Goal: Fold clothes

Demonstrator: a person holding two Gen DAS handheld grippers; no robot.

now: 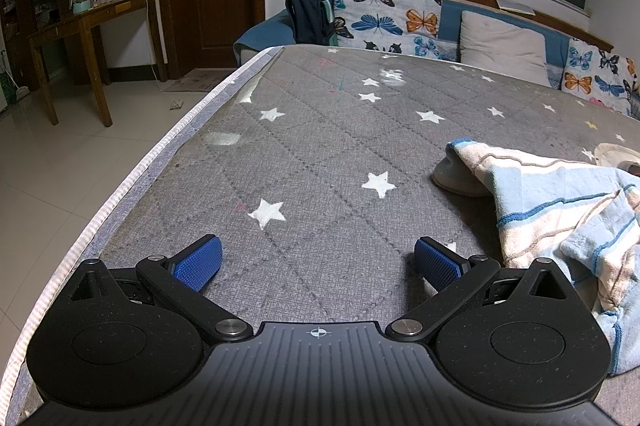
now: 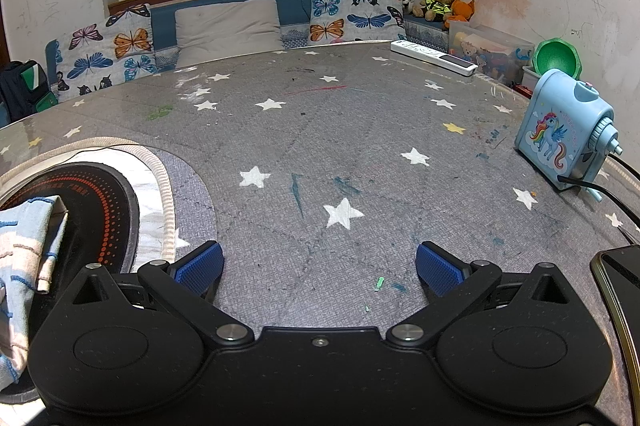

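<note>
Starry grey tabletop is lying bare under both grippers, left and right, fingers gaping empty; the crumpled garment is waiting, needing spreading flat first.

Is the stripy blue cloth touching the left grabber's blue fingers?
Apart. In the left wrist view the left gripper is wide open, and bare grey tablecloth shows between its right finger and the stripy cloth.

Unicorn pencil sharpener, remote, phone on star-print table; butterfly cushions behind.
</note>
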